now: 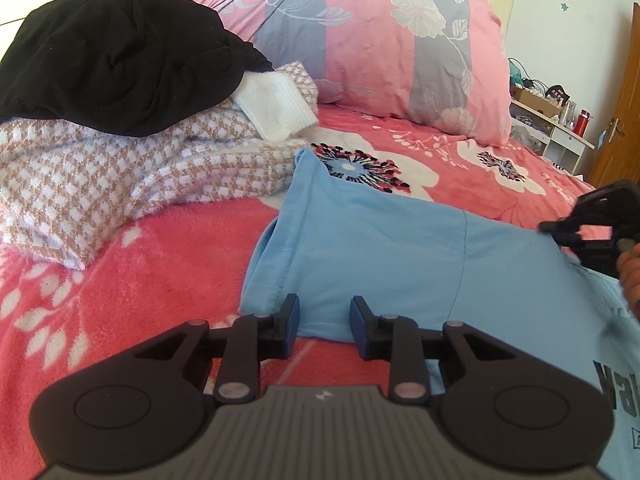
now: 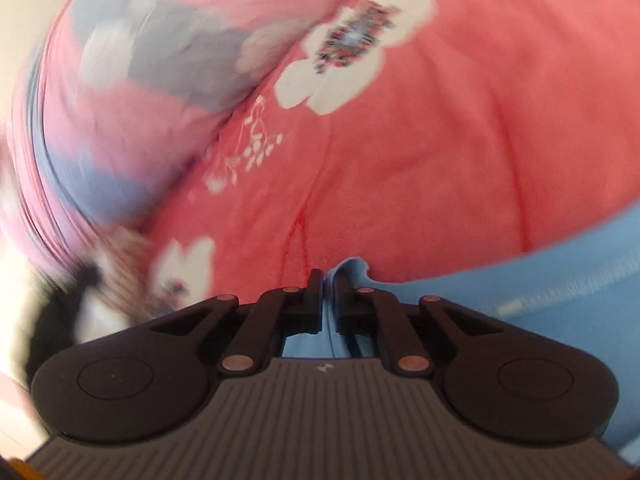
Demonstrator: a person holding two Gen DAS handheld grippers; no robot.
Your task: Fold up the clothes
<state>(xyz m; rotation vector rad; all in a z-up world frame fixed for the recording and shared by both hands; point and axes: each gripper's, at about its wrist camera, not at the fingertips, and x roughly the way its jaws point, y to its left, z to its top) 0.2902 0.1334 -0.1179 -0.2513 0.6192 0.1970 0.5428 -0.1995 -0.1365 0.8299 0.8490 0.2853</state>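
A light blue T-shirt (image 1: 384, 248) with dark lettering lies spread on the pink flowered bedspread (image 1: 132, 264). My left gripper (image 1: 325, 312) is open, its fingers just over the near edge of the shirt's sleeve, holding nothing. My right gripper (image 2: 329, 280) is shut on a fold of the blue T-shirt (image 2: 540, 280), the cloth pinched between its fingers. The right gripper also shows in the left wrist view (image 1: 560, 228) at the shirt's far right edge. The right wrist view is blurred.
A black garment (image 1: 112, 52) lies on a brown-and-white checked garment (image 1: 120, 176) with a white cuff at the left. A large pink and grey flowered pillow (image 1: 380, 40) stands behind. A white shelf unit (image 1: 556, 128) and a wooden door (image 1: 620, 120) are at the far right.
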